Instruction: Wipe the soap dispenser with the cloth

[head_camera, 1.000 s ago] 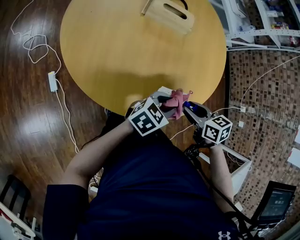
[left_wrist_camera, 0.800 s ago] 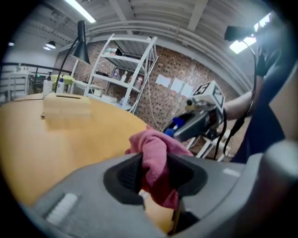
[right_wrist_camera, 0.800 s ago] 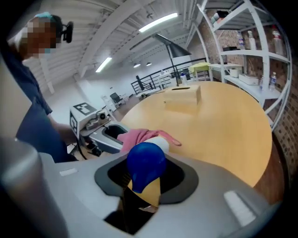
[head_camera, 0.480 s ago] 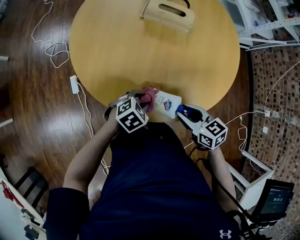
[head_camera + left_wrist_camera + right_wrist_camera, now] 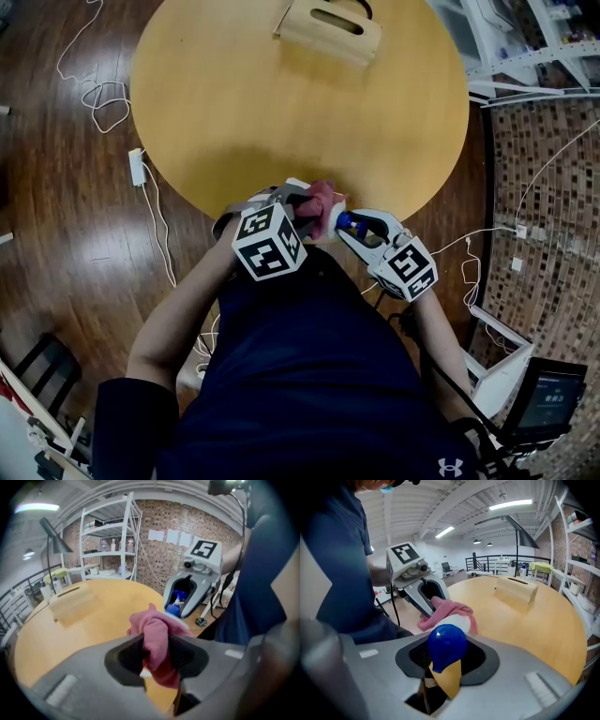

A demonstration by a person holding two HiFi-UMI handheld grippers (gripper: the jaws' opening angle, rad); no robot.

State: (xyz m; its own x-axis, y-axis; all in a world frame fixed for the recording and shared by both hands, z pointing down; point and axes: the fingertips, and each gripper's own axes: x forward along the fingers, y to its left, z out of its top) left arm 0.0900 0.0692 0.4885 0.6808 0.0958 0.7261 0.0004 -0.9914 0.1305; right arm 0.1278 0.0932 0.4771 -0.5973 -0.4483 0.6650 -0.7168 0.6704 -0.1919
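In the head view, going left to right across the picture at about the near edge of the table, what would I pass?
White power adapter on the floor → left gripper → pink cloth → soap dispenser, its blue top showing → right gripper → dark screen, lower down at the far right.

Head view top-down; gripper views tight on own jaws.
Gripper views face each other; all share the worktop (image 5: 281,122) edge.

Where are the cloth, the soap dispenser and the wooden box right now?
cloth (image 5: 157,637): left gripper view, on its bunched pink fold.
soap dispenser (image 5: 447,641): right gripper view, on its blue top.
wooden box (image 5: 330,44): head view, on its upper face just below the slot.
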